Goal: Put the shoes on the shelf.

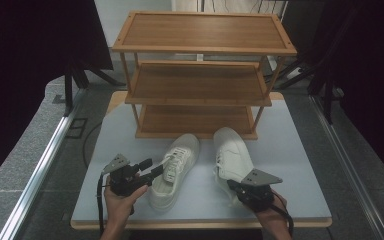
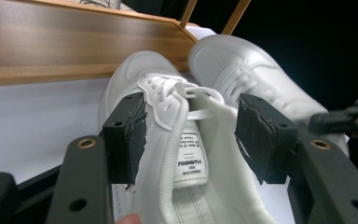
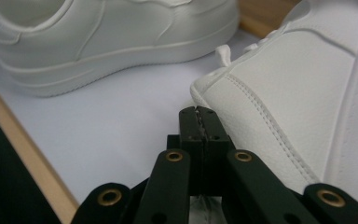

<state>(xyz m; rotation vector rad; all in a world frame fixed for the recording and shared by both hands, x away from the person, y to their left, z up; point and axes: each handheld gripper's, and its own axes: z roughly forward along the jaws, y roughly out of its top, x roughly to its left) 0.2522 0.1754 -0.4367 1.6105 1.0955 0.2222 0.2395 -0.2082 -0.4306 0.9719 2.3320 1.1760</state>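
Two white sneakers lie side by side on the white table, toes toward a wooden rack. My left gripper (image 1: pixel 152 168) (image 2: pixel 193 135) is open, and its jaws straddle the tongue and laces at the opening of the left sneaker (image 1: pixel 177 165) (image 2: pixel 140 70). The pads (image 2: pixel 130 135) stand clear of the material on both sides. My right gripper (image 1: pixel 232 185) (image 3: pixel 199 114) is shut, with its tip right at the heel edge of the right sneaker (image 1: pixel 232 152) (image 3: pixel 298 93). Nothing shows between its pads. The left sneaker (image 3: pixel 102 37) lies beyond it.
A three-tier wooden shoe rack (image 1: pixel 200 85) stands at the back of the table (image 1: pixel 300 165), its lowest shelf (image 2: pixel 51 42) just beyond the toes. The table's wooden front edge (image 3: pixel 23 154) runs close to my right gripper. Dark floor and rails flank the table.
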